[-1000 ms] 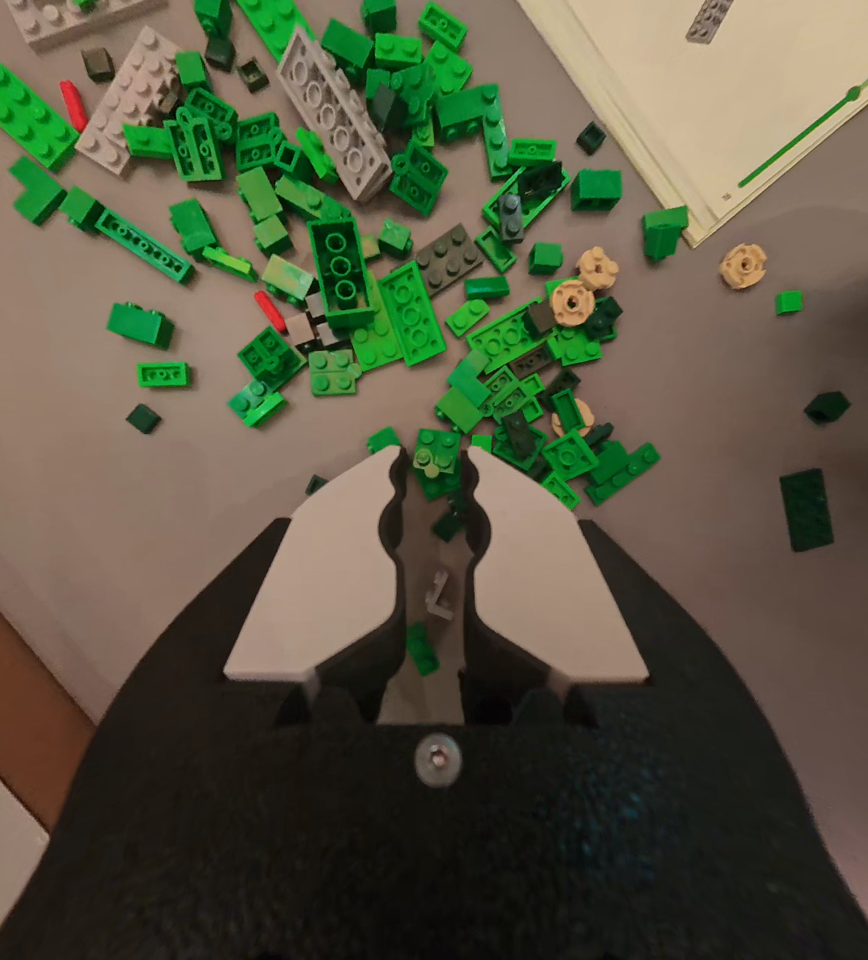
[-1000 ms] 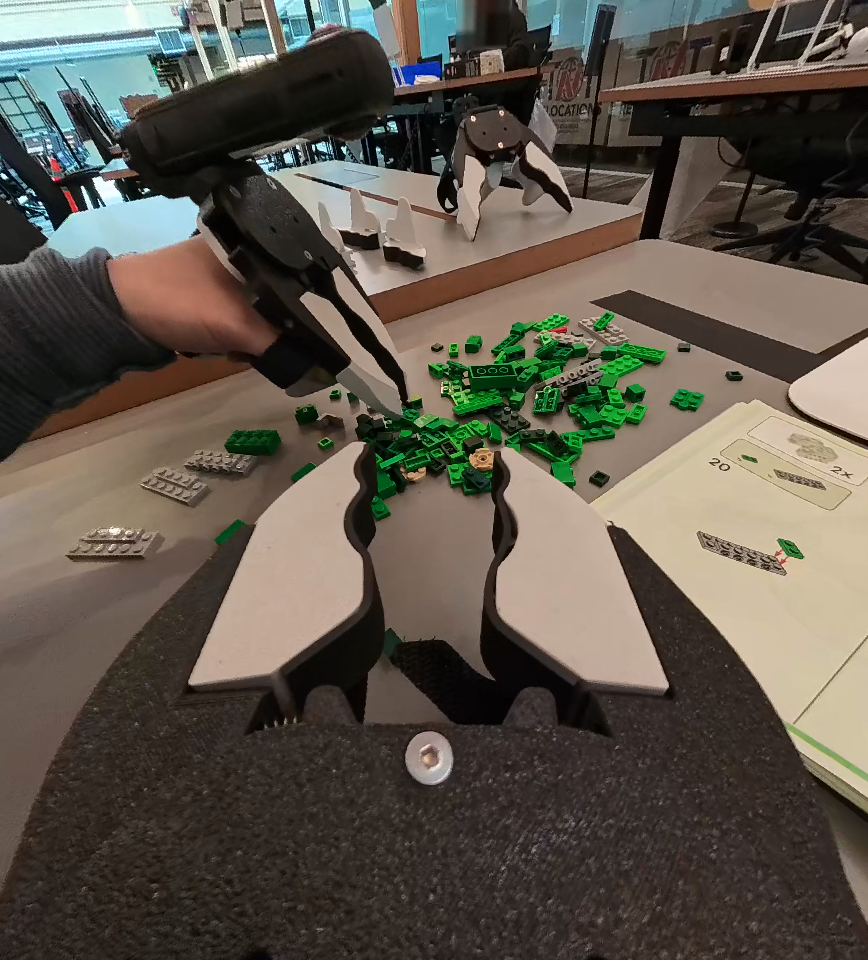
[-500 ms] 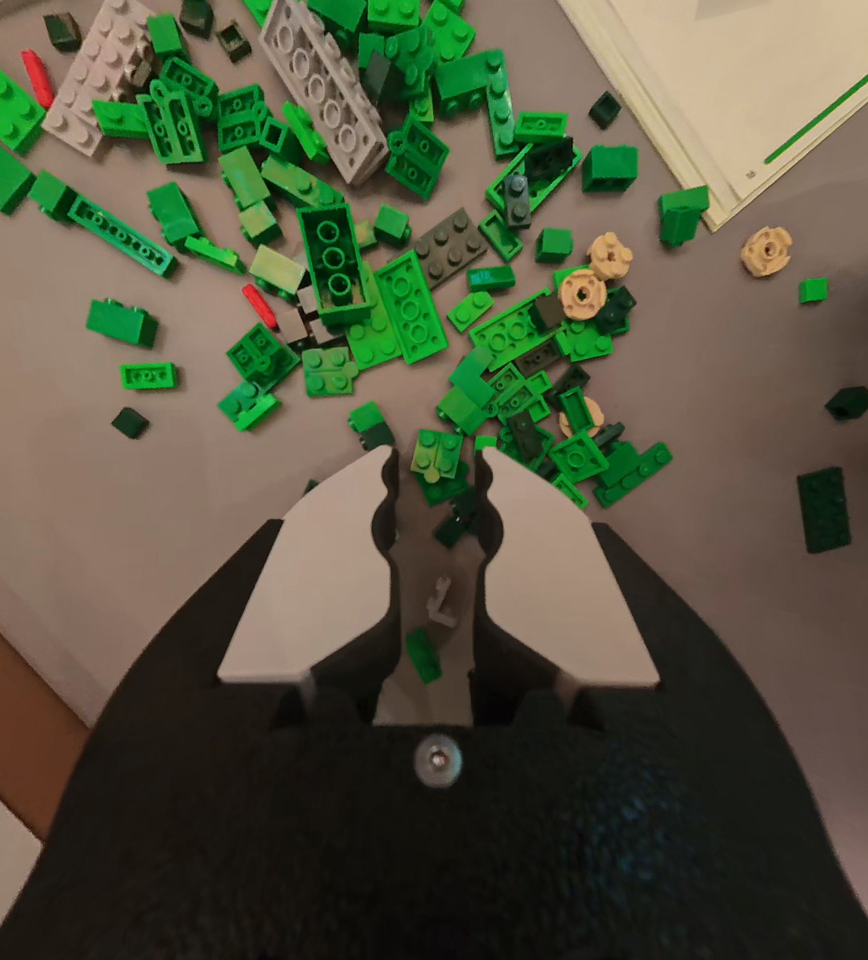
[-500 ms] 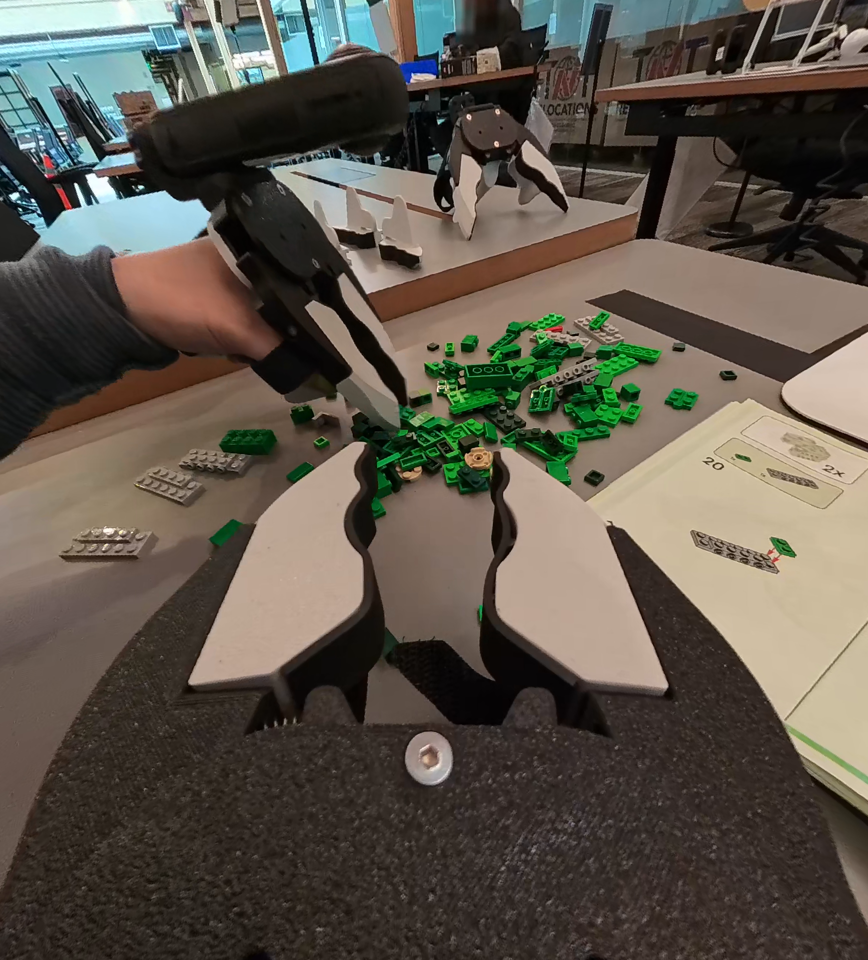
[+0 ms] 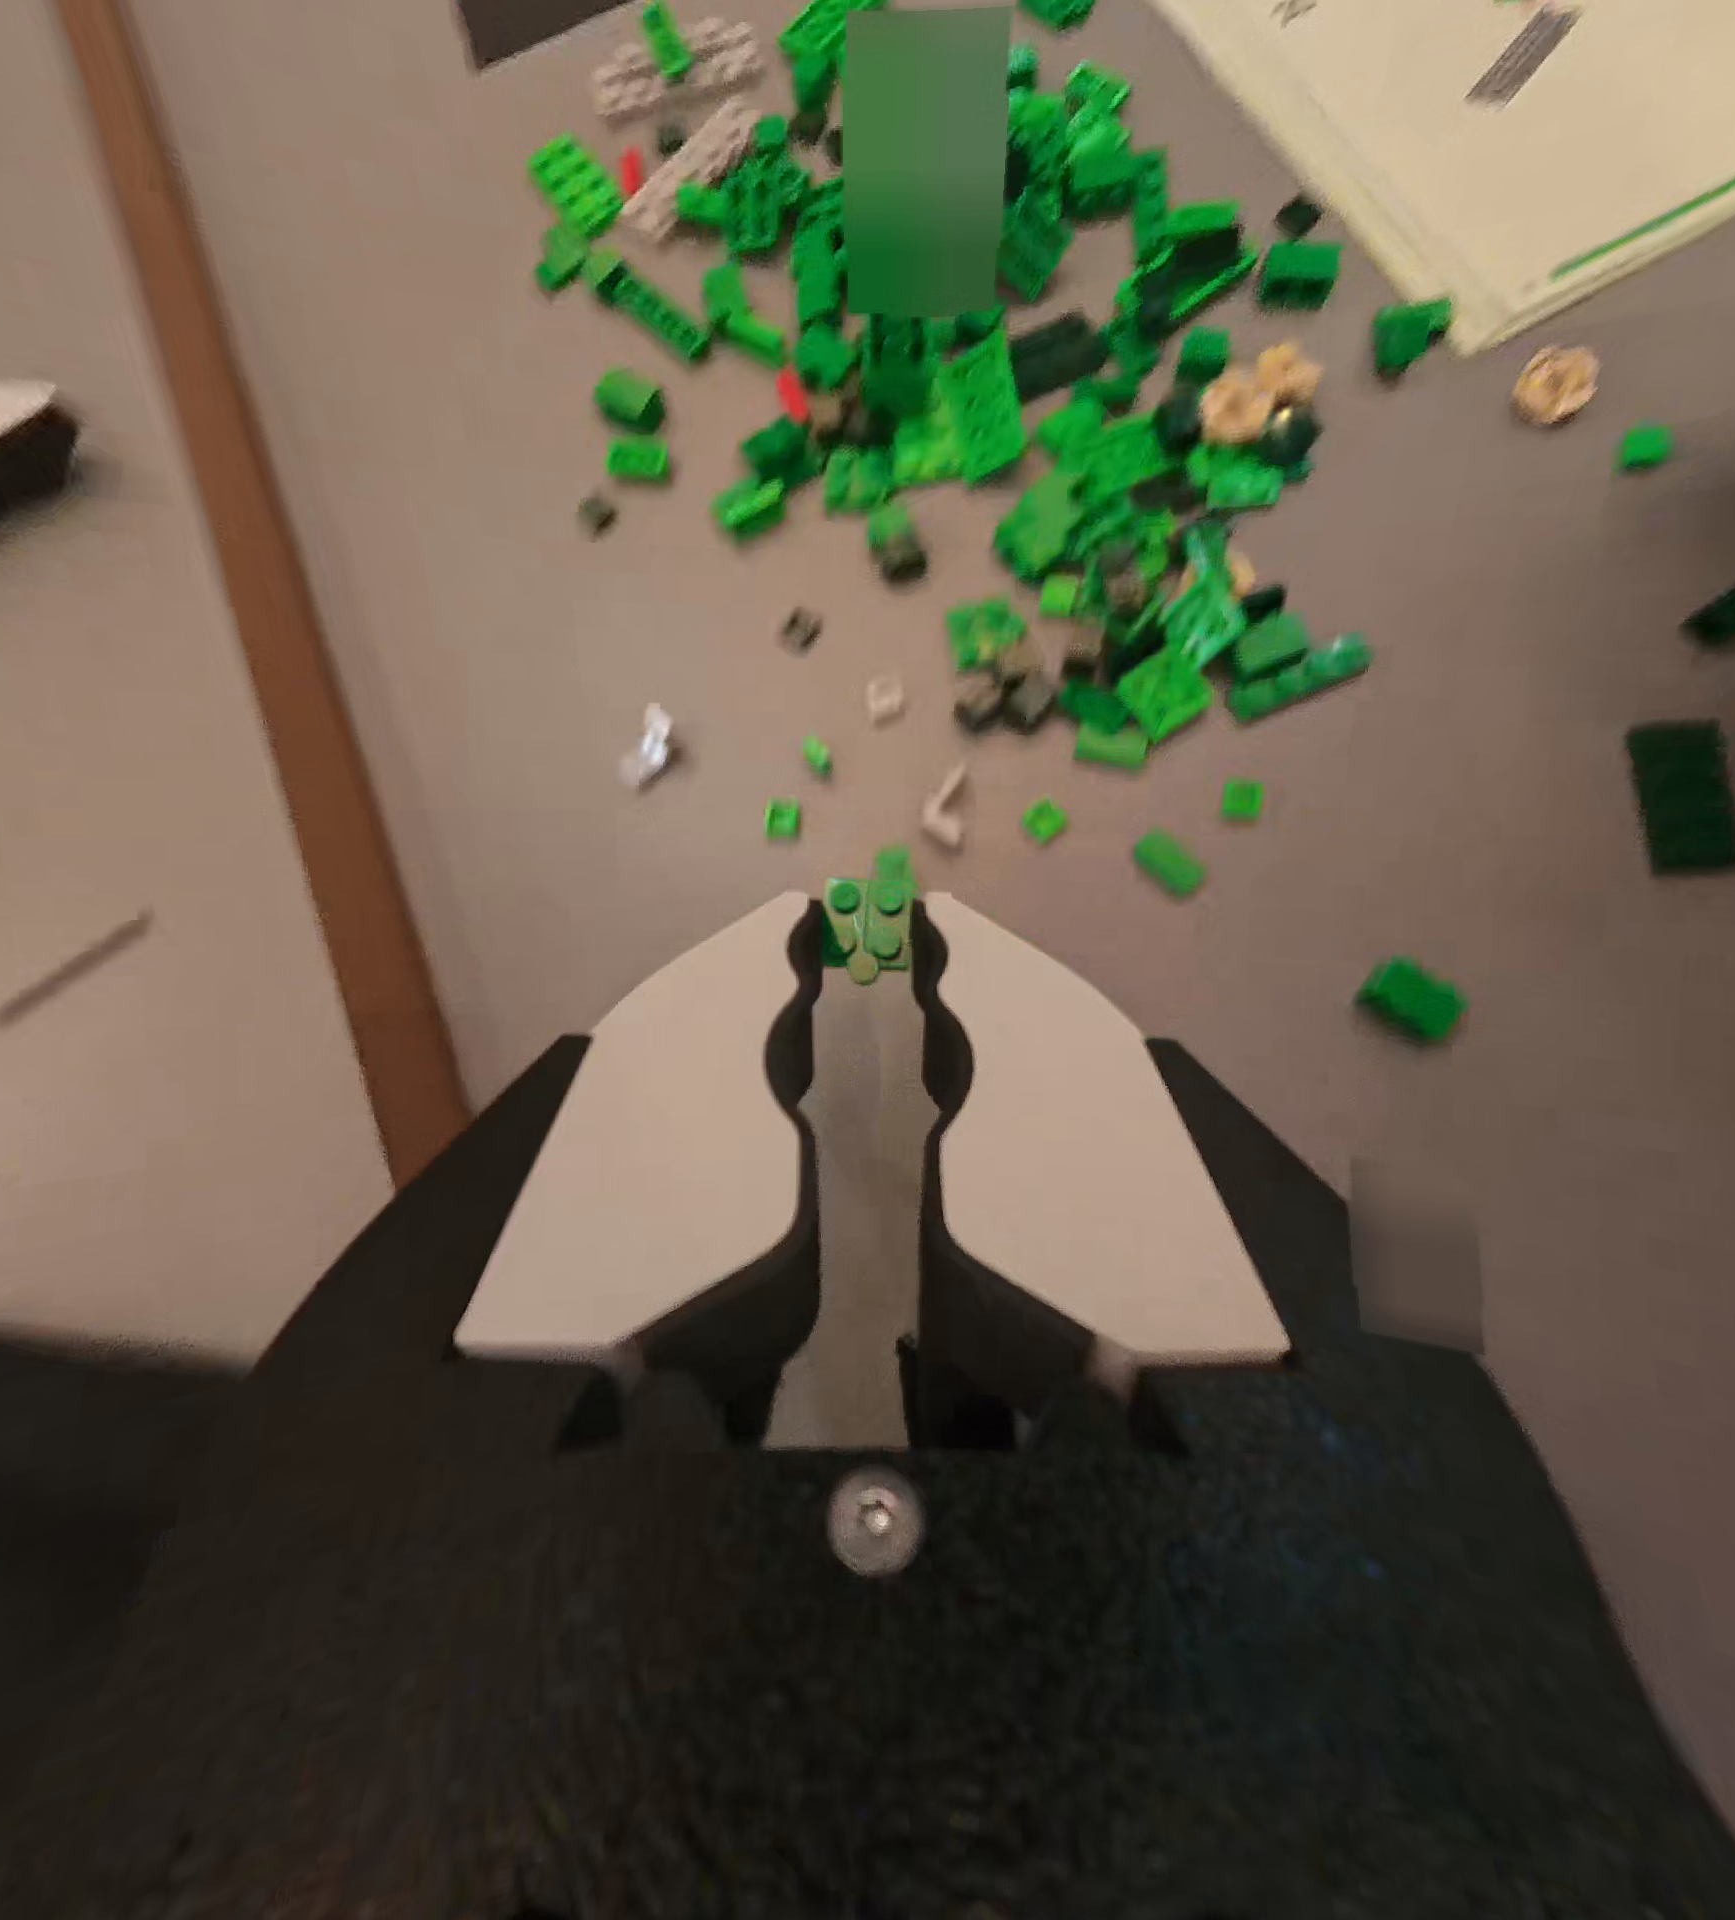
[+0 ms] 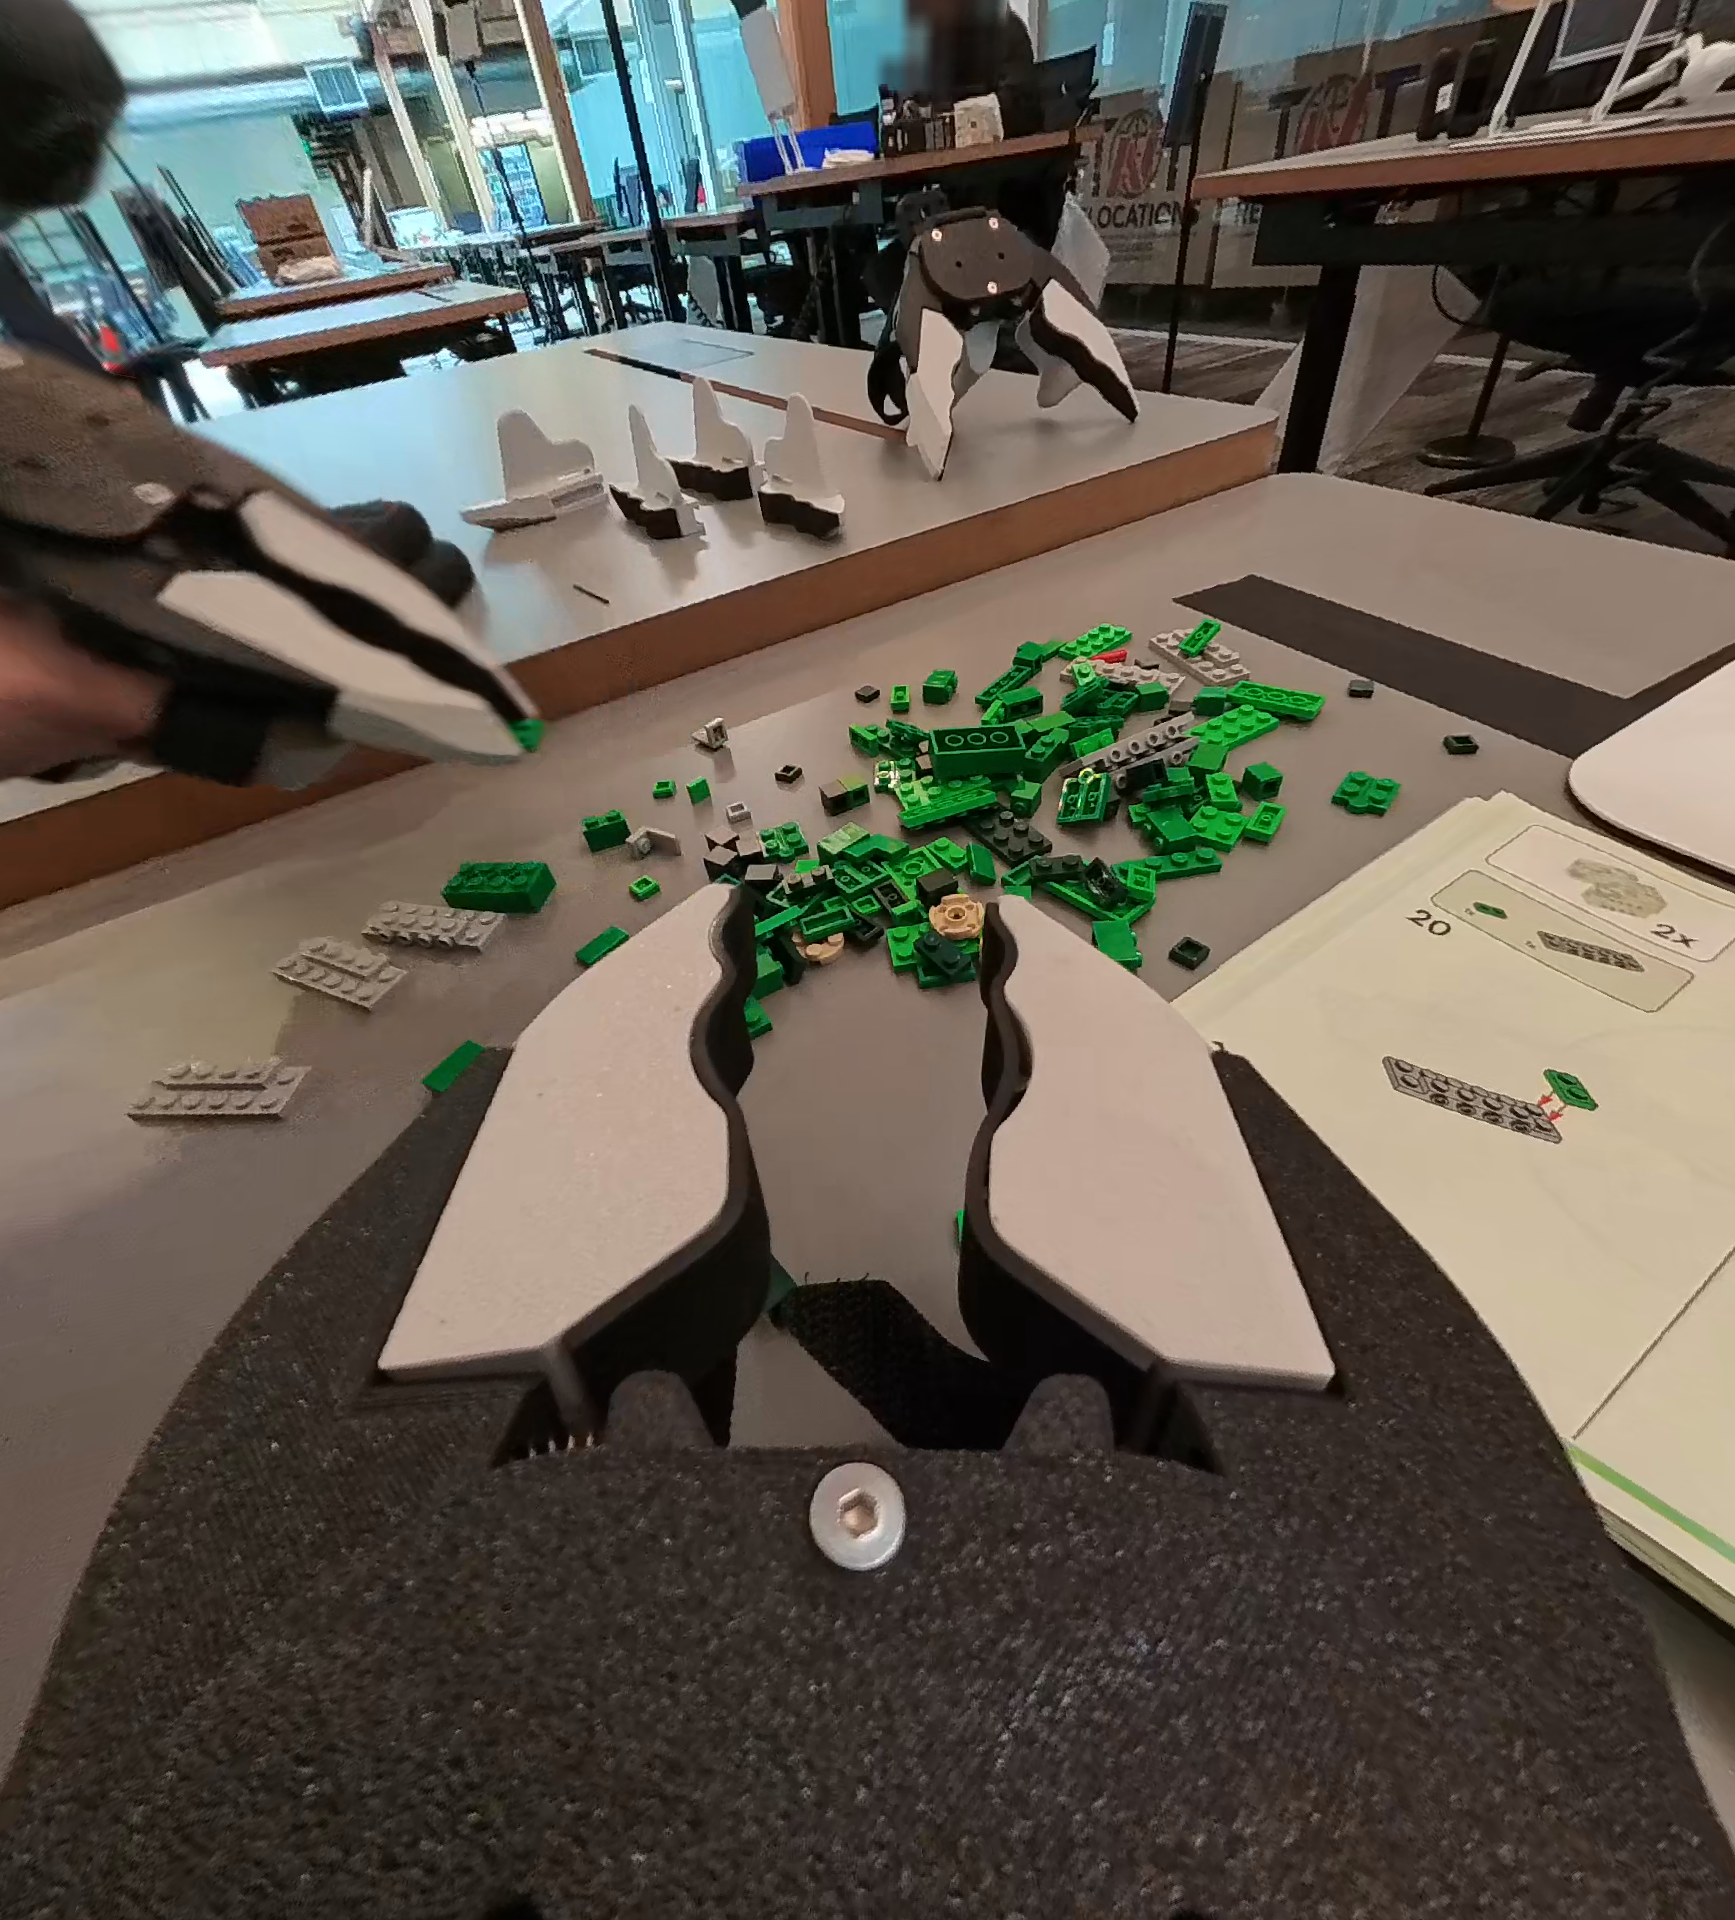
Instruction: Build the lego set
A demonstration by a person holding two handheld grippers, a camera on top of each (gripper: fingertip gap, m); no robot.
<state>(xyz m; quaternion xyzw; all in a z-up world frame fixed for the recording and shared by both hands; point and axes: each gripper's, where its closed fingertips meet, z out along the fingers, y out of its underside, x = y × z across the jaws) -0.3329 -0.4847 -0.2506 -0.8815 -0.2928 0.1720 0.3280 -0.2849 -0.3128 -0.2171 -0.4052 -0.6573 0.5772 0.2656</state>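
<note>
My left gripper [image 5: 868,920] is shut on a small green plate [image 5: 869,933] and holds it in the air above the grey table. In the right wrist view the left gripper [image 6: 520,732] is at the left, raised, with the green plate [image 6: 527,734] at its tips. My right gripper [image 6: 858,909] is open and empty, low over the table, pointing at the pile of green bricks [image 6: 1008,821]. The pile of green bricks [image 5: 998,416] also shows blurred in the left wrist view. Three grey plates [image 6: 338,971] lie to the left of my right gripper.
An open instruction booklet [image 6: 1528,1091] lies at the right, and shows in the left wrist view [image 5: 1528,135] too. A dark green brick [image 6: 499,885] sits near the grey plates. A white pad [image 6: 1715,769] is at far right. A second table [image 6: 738,499] with spare gripper parts stands behind. Some 20 centimeters of space lies between my two pairs of fingers.
My left gripper has closed on the small green plate, lifted it out of the pile and moved up and left. My right gripper has stayed still and open.
</note>
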